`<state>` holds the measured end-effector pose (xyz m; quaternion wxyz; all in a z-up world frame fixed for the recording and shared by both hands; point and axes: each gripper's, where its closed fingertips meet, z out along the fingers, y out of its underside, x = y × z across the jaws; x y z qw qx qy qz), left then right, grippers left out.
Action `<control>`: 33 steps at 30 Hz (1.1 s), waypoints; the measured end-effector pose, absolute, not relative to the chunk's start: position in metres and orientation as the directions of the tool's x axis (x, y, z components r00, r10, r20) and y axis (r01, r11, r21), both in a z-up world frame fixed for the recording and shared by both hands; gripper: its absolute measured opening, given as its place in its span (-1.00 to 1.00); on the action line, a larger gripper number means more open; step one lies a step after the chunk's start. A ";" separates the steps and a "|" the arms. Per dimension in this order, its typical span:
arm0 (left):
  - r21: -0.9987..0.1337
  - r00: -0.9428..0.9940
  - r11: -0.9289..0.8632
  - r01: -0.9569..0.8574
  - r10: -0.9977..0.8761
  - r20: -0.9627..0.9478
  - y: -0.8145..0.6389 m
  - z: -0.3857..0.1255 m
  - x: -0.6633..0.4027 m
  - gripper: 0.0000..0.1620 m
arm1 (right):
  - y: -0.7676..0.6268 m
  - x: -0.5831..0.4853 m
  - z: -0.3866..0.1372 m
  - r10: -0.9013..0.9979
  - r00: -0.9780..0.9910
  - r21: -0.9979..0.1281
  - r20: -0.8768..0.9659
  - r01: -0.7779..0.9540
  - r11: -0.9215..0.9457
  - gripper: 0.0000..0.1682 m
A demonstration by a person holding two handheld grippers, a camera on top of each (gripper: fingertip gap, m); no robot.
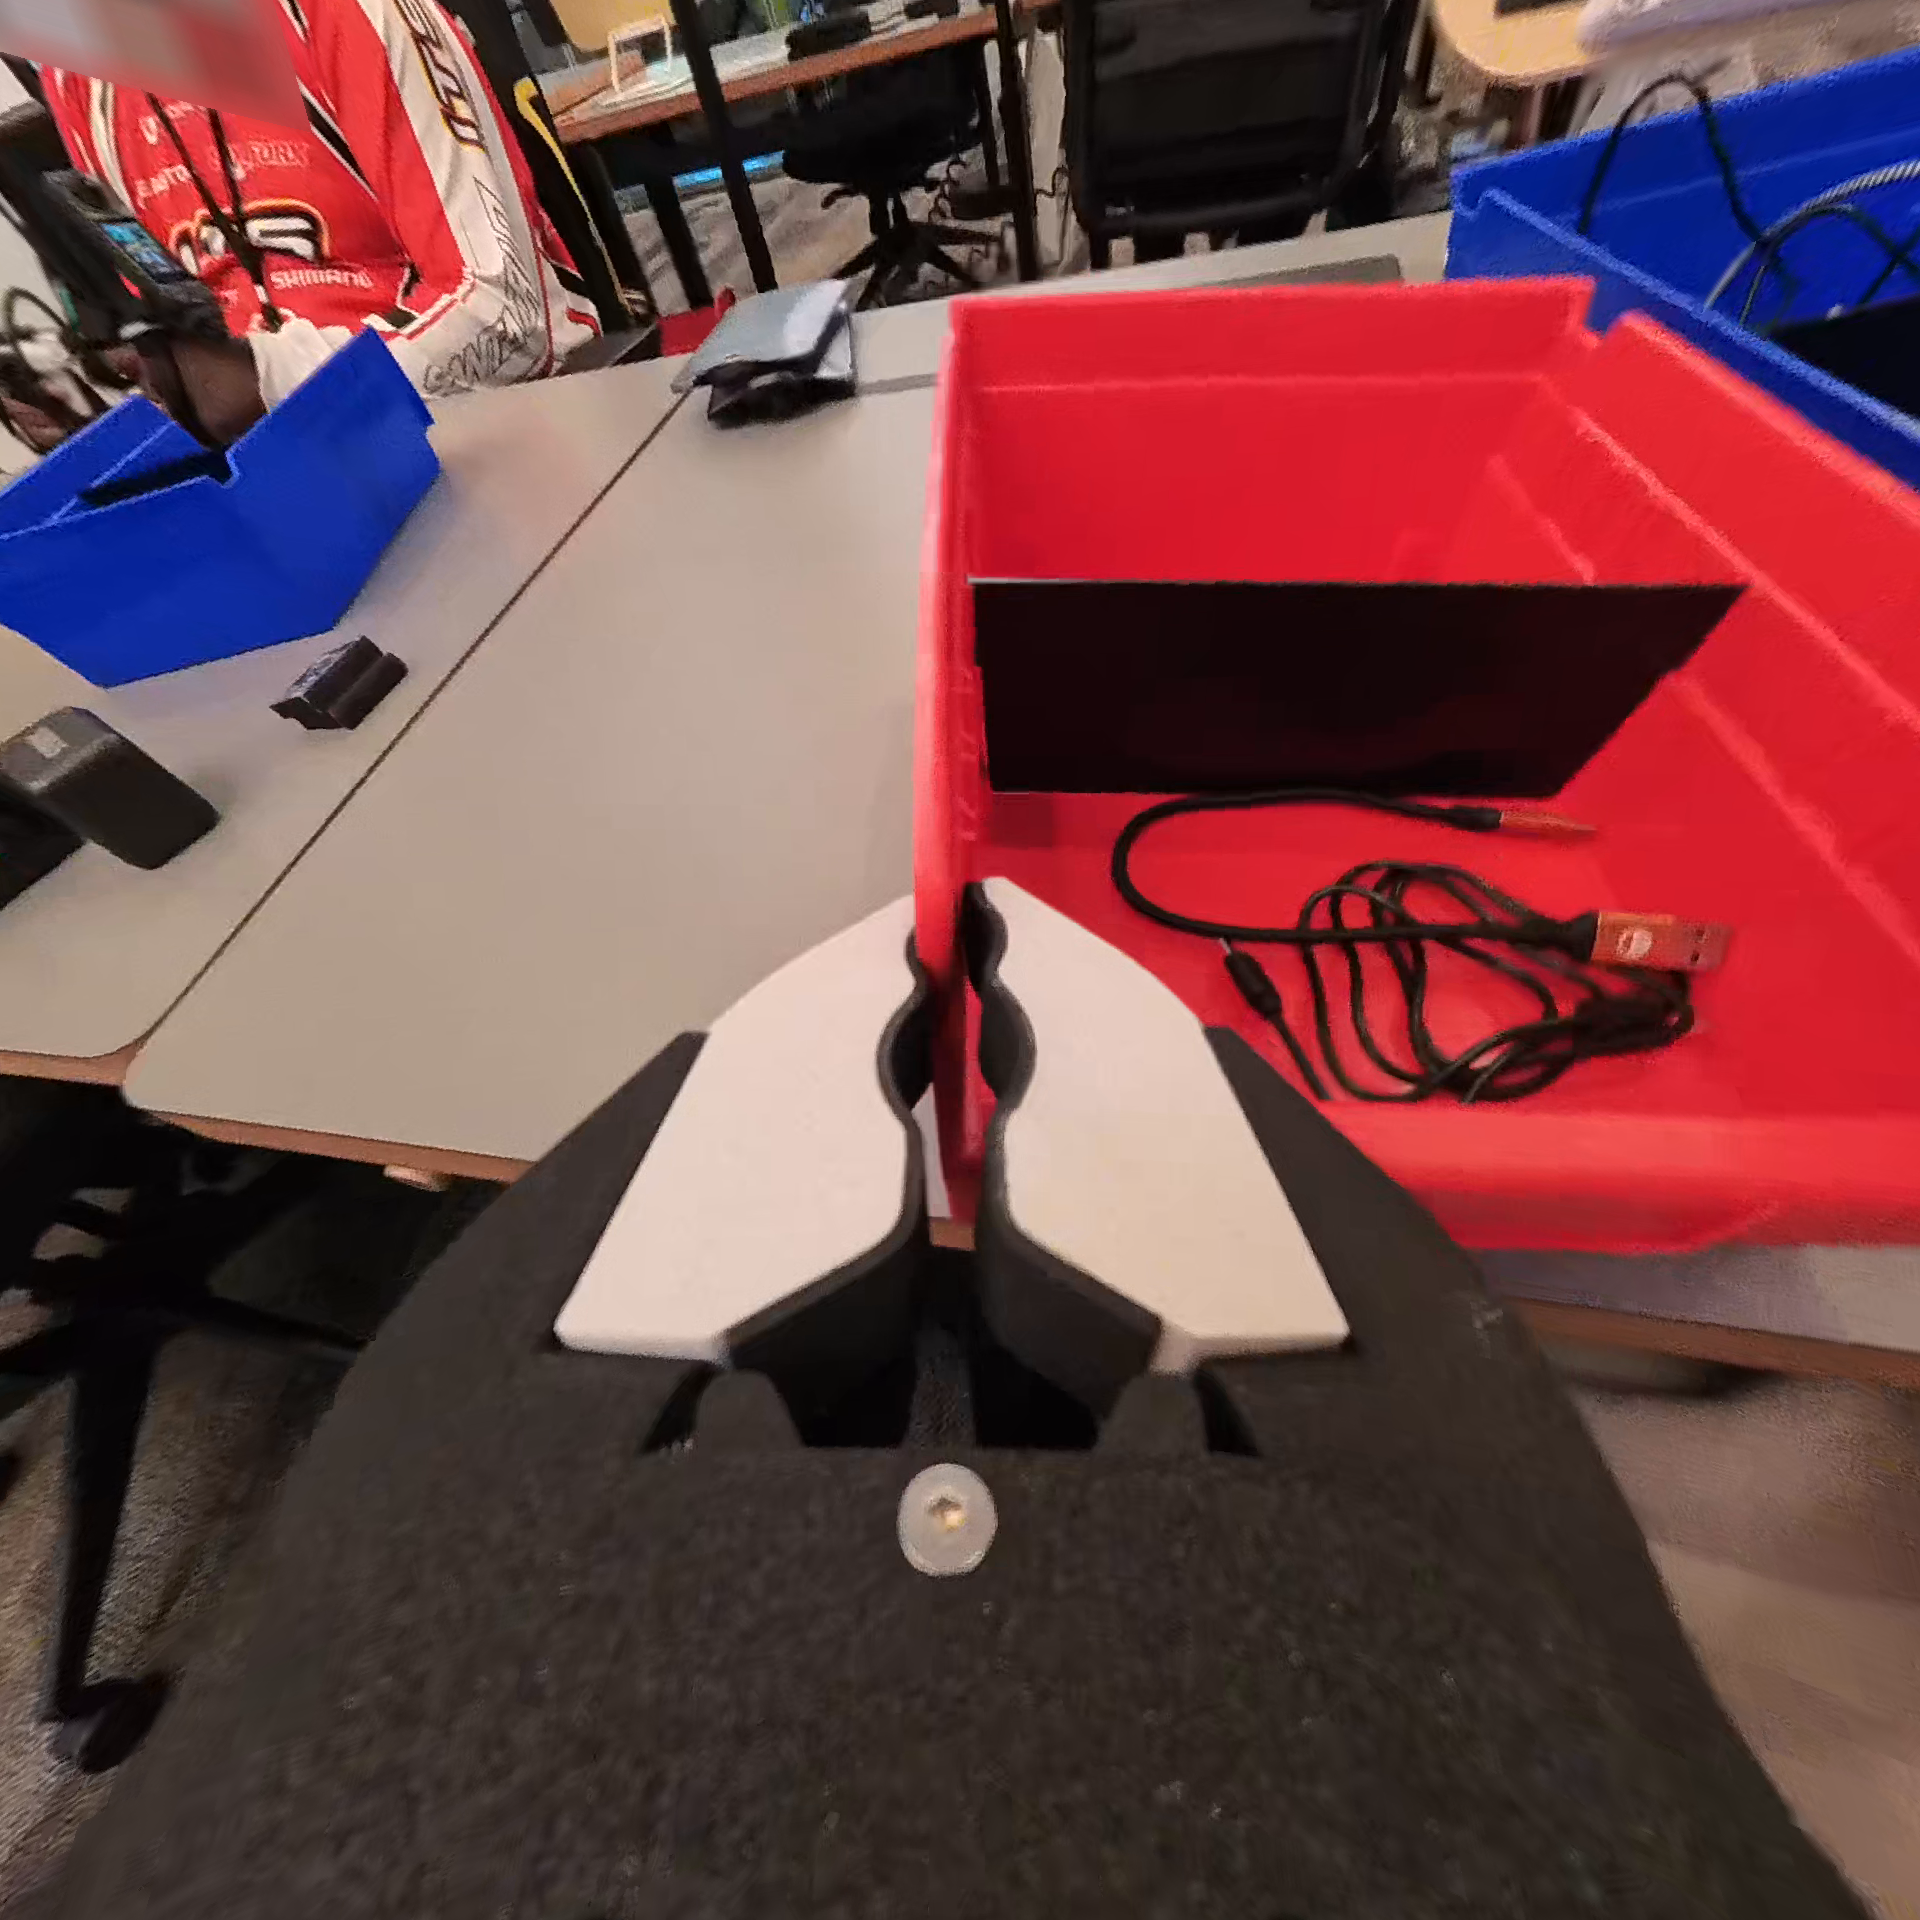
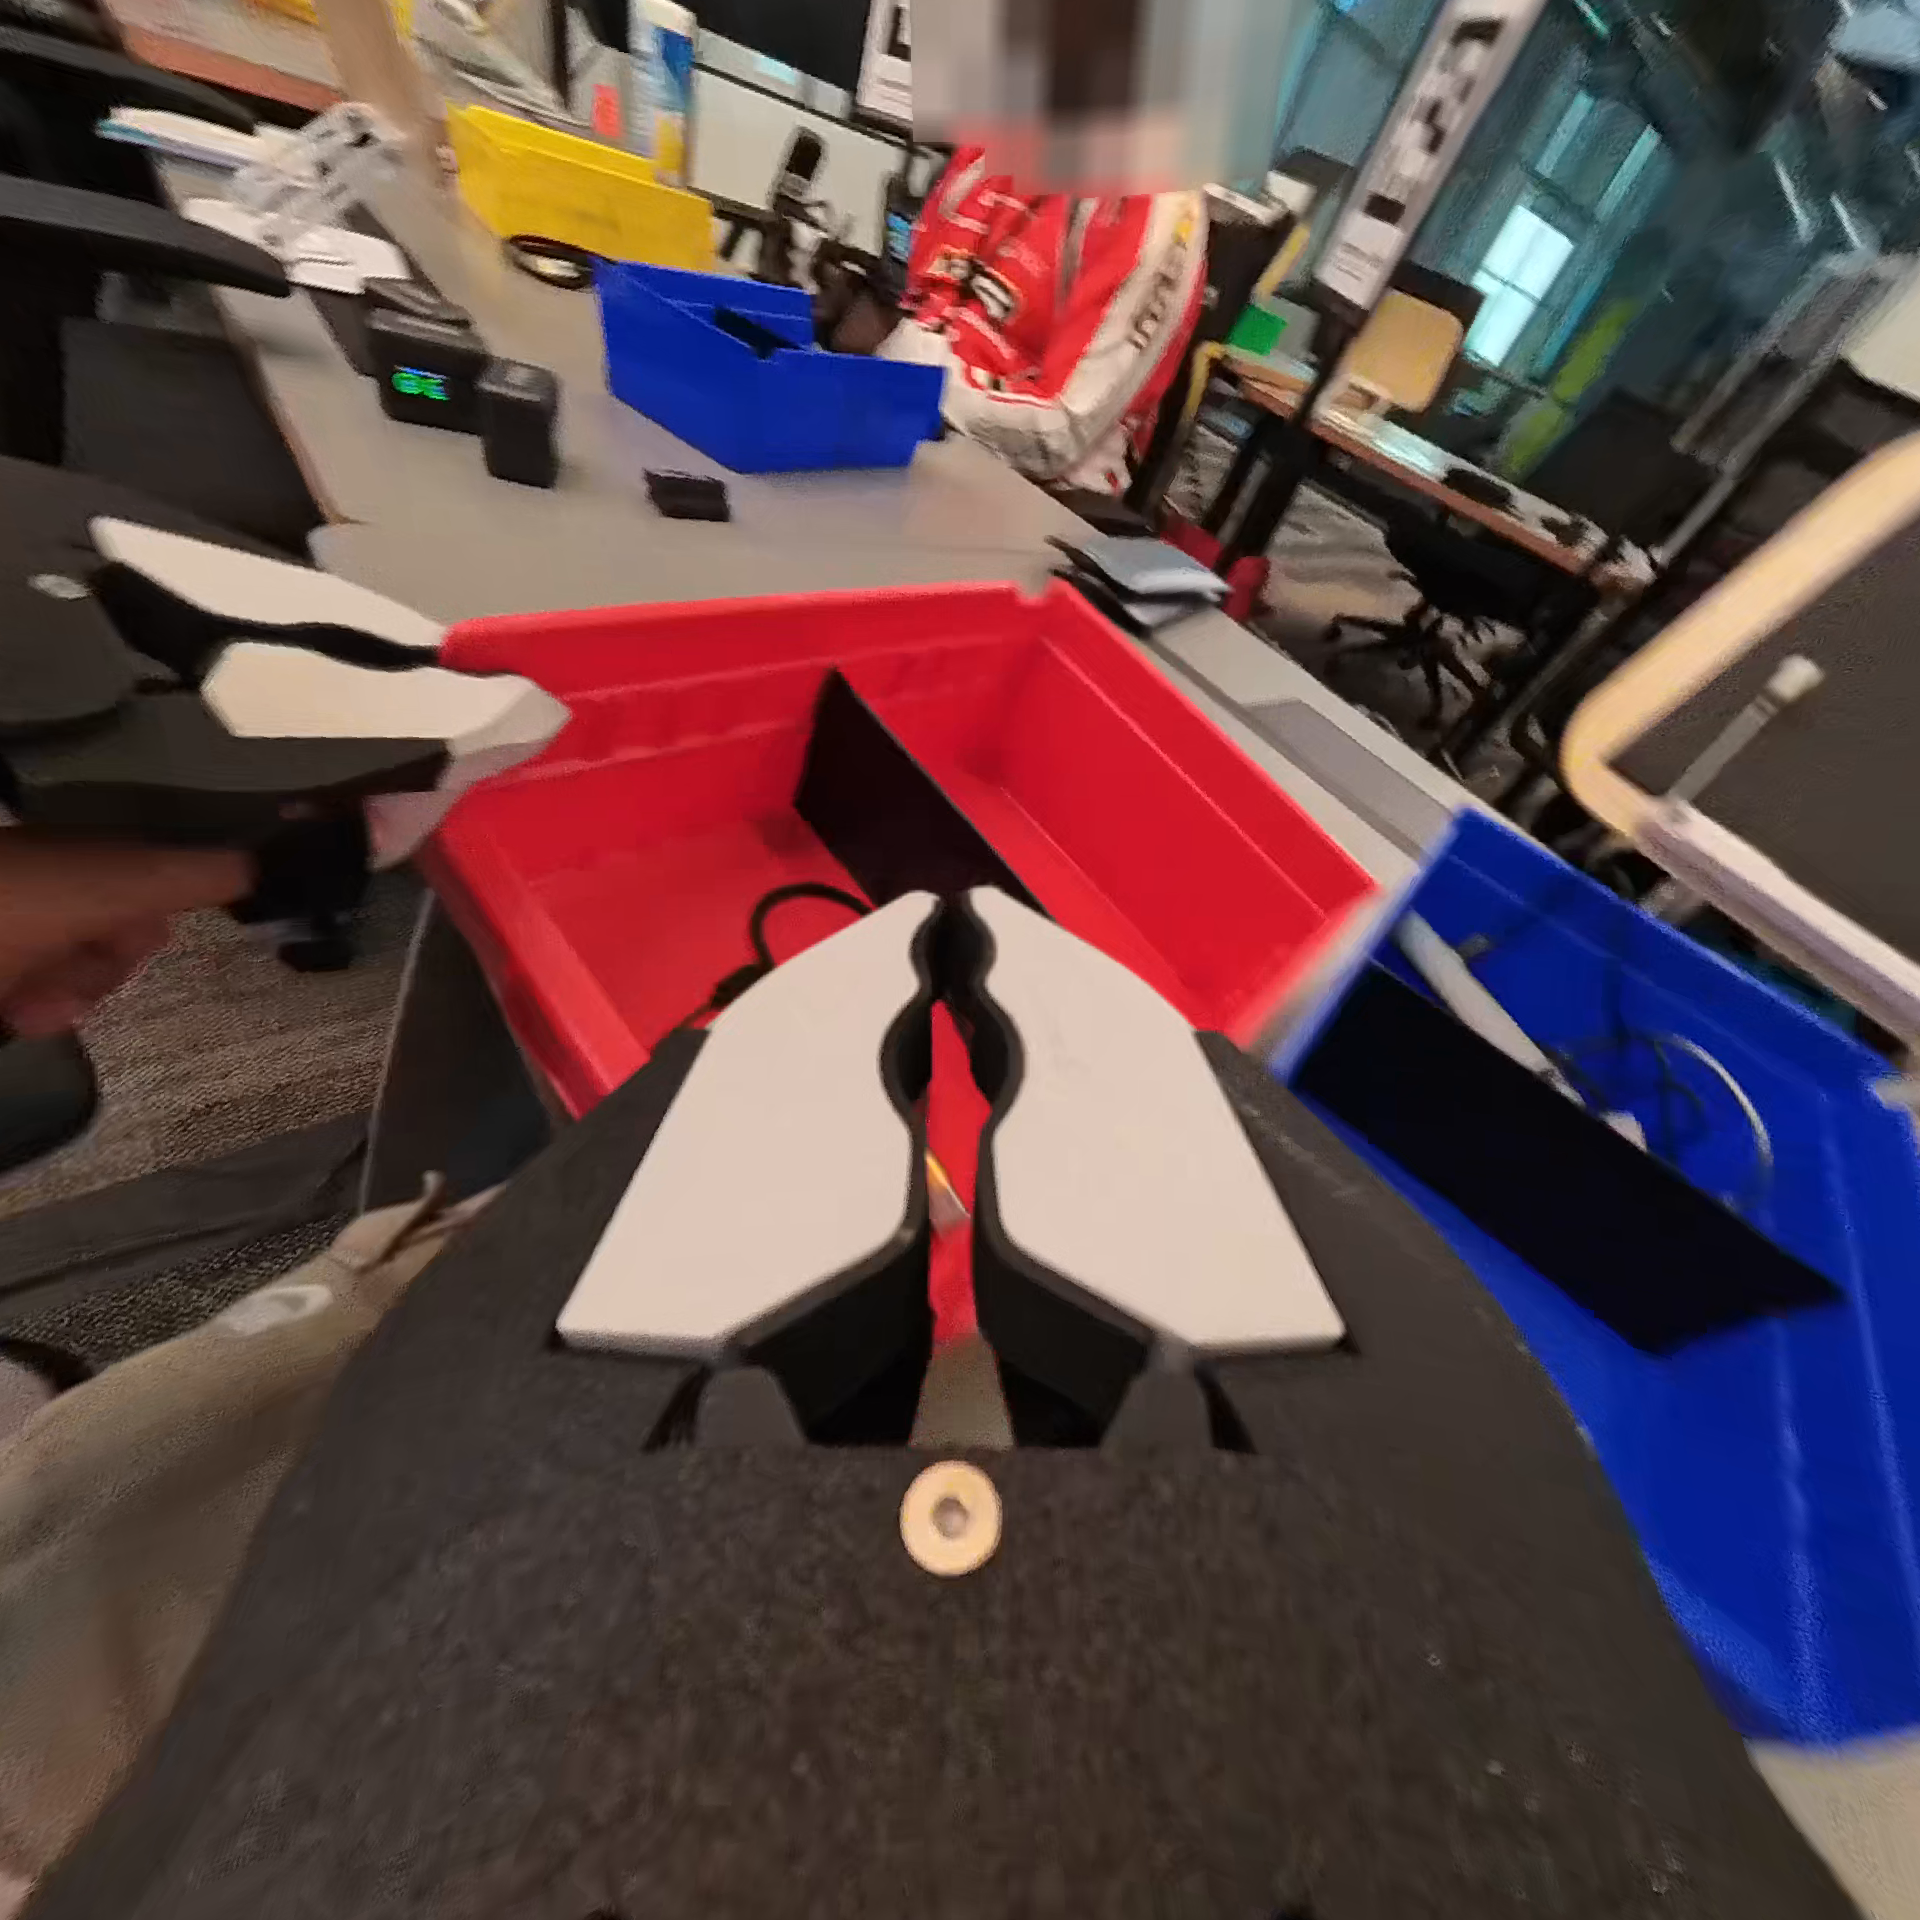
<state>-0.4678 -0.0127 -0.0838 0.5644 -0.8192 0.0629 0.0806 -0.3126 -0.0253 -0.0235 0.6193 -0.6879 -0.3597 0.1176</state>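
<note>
My left gripper [image 1: 951,914] is shut on the left wall of a red plastic bin [image 1: 940,623] near its front corner, with one pad outside and one inside. The right wrist view shows it [image 2: 488,675] clamped on the bin's rim [image 2: 727,623]. The bin holds an upright black divider panel [image 1: 1330,686] and a coiled black cable [image 1: 1455,997] with a copper-coloured plug. My right gripper [image 2: 948,914] hovers over the bin's front part with its fingertips together. I see nothing between them. Part of the cable [image 2: 774,914] shows just left of its fingers.
A blue bin [image 2: 1714,1455] with a black panel and cables stands right of the red one. A second blue bin [image 1: 208,561] and small black devices [image 1: 338,686] sit on the grey table [image 1: 623,779] to the left. A person in a red and white jersey [image 1: 343,177] sits behind. Tip to tip, the grippers are about 15 centimeters apart.
</note>
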 end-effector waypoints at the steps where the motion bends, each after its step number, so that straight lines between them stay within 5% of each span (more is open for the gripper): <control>1: -0.911 0.976 -0.358 -0.205 -0.005 -0.217 -0.013 -0.087 -0.465 -0.96 | -0.024 -0.293 -0.025 0.621 0.739 -0.941 0.263 0.339 -0.004 -0.91; 8: -0.896 0.979 -0.401 -0.190 -0.008 -0.204 -0.017 -0.105 -0.454 -0.95 | -0.028 -0.235 -0.099 0.562 0.825 -0.915 -0.063 0.177 -0.362 -0.59; 13: -0.899 0.986 -0.413 -0.149 0.004 -0.165 -0.016 -0.108 -0.457 -0.95 | -0.013 -0.251 -0.124 0.543 0.824 -0.897 -0.164 0.104 -0.429 -0.52; 23: -0.918 0.980 -0.347 -0.189 -0.004 -0.201 -0.016 -0.091 -0.456 -0.95 | 0.018 -0.272 -0.118 0.505 0.862 -0.897 -0.039 0.192 -0.398 -0.86; 33: -0.965 0.972 -0.122 -0.232 -0.007 -0.233 -0.005 0.004 -0.437 -0.95 | 0.031 -0.258 -0.040 0.465 0.883 -0.961 -0.065 0.070 -0.267 -0.89</control>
